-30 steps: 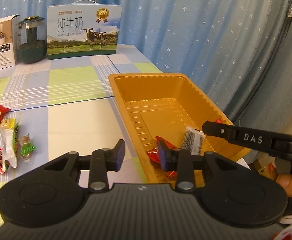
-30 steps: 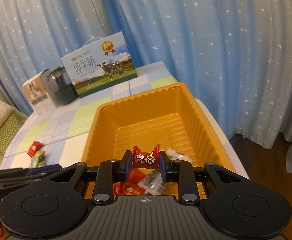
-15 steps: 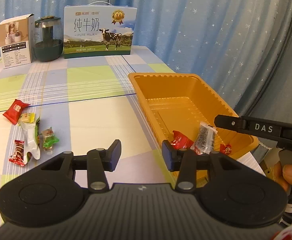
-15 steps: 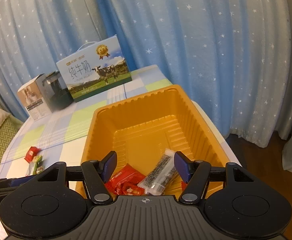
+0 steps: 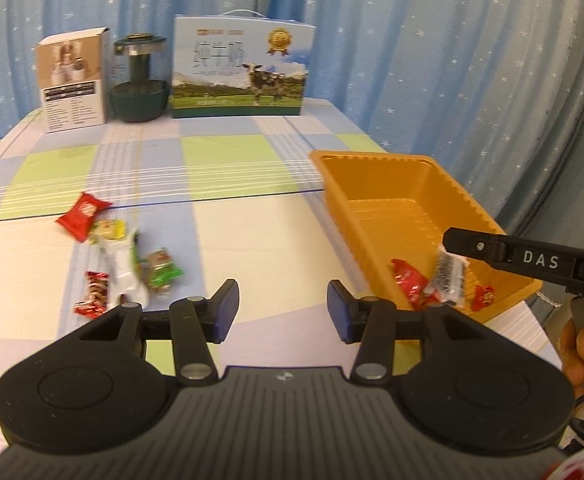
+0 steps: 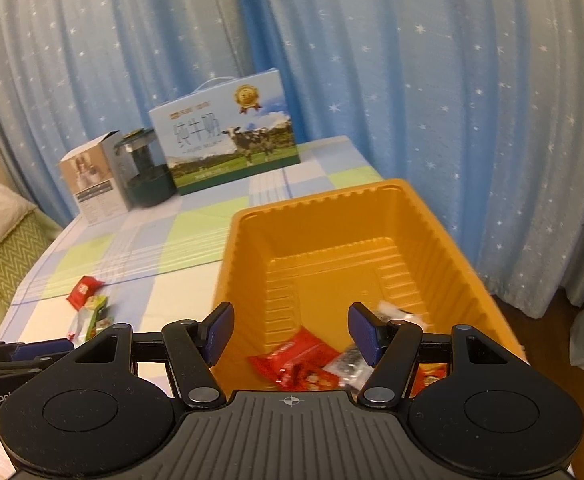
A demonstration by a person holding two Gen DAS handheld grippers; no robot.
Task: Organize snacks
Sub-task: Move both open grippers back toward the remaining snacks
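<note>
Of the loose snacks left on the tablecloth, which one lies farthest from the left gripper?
The flat red packet, at the cluster's far end; the others lie nearer the camera.

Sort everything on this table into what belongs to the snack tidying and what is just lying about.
Job: orange tray; red packets and clear black-speckled packet in it; loose snack pile on the tablecloth.
Lying about: milk carton; dark green jar; small printed box.

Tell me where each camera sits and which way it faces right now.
Left wrist: on the left tool, angled down at the loose snacks and orange tray; the right tool's finger and a hand show.
Right wrist: on the right tool, looking down into the tray; the left tool shows at the left edge.
Shared: tray, snacks, milk carton, curtain.
</note>
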